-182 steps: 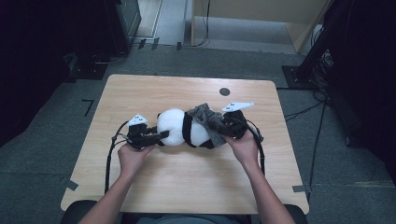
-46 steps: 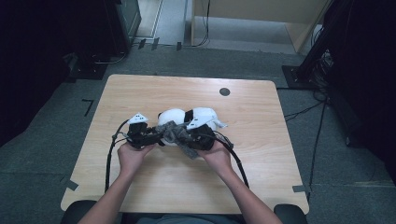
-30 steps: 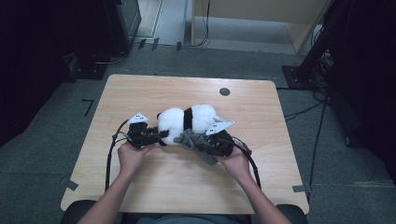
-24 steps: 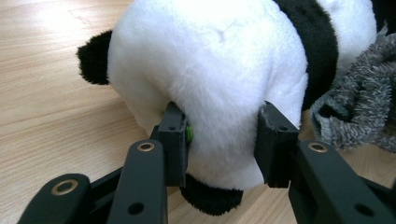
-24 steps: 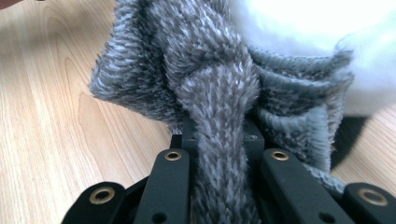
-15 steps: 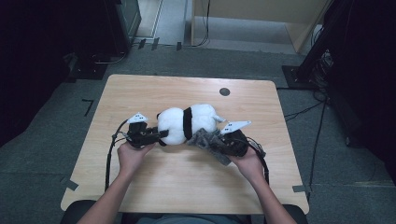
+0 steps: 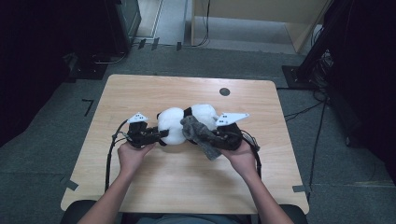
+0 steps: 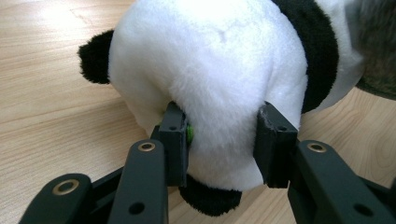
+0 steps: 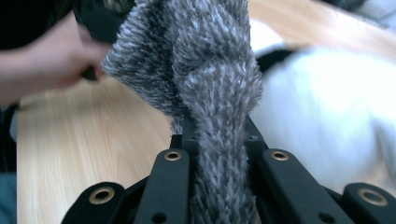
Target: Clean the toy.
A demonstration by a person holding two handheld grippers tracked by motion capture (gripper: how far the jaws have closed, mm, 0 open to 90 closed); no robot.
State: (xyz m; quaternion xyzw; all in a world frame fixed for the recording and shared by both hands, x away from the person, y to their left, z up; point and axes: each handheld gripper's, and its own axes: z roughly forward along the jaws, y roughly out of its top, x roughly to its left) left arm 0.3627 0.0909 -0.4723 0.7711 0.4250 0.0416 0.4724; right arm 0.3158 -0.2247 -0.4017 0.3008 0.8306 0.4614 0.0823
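A white and black plush panda (image 7: 184,123) lies in the middle of the wooden table (image 7: 140,93). My left gripper (image 7: 161,135) is shut on the panda's white body (image 8: 219,84); its pads press into the plush from both sides, and a black ear sticks out at the far left. My right gripper (image 7: 212,137) is shut on a grey fuzzy cloth (image 7: 198,135). The cloth (image 9: 205,84) rises between the jaws and hangs raised next to the panda's right half, whose white body (image 9: 322,107) is blurred behind it.
A small dark round hole (image 7: 224,91) sits near the table's far edge. Black cables trail from both grippers across the wood. Dark equipment and stands surround the table on the grey floor.
My right gripper has carried the grey cloth rightwards along the panda and lifted it off the table. The left gripper has kept its hold on the panda in place.
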